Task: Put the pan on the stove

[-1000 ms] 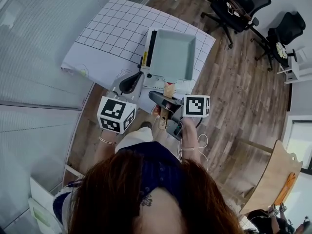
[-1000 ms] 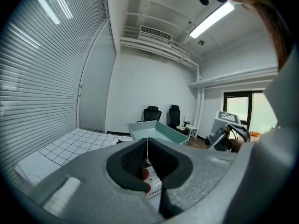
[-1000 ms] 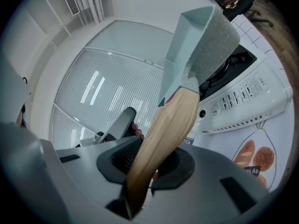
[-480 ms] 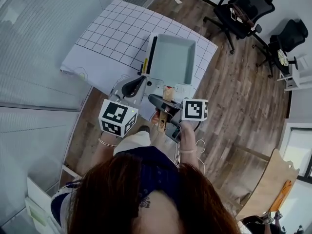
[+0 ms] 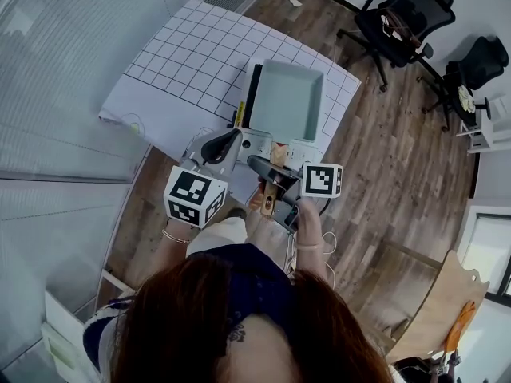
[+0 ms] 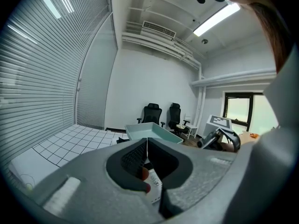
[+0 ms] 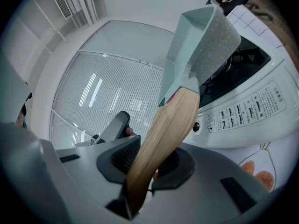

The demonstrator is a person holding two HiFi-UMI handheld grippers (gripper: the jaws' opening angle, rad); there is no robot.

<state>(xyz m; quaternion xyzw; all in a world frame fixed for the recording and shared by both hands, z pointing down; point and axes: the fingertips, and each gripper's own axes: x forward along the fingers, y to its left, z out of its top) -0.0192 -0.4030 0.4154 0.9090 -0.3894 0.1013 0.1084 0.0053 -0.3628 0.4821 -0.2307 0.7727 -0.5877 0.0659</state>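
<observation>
The pan [image 5: 286, 98] is pale teal, square and deep, with a wooden handle [image 5: 276, 152]. It hangs over the white stove [image 5: 249, 140], and I cannot tell whether it touches. My right gripper [image 5: 270, 183] is shut on that handle. In the right gripper view the handle [image 7: 163, 134] runs up between the jaws to the tilted pan [image 7: 202, 41], above the stove's black burner [image 7: 243, 59]. My left gripper [image 5: 226, 140] sits beside the stove's left front, its tips together with nothing between them. In the left gripper view, the pan [image 6: 152, 131] lies ahead of the left gripper [image 6: 146, 143].
The stove stands on a white gridded mat [image 5: 185, 61] covering a table. Its control panel [image 7: 245, 107] faces me. Two black office chairs [image 5: 397, 13] stand on the wooden floor at the back right. A glass wall with blinds [image 5: 56, 78] runs along the left.
Both grippers have eased a little forward and down, the right one carrying the pan with it. Neither grip has changed.
</observation>
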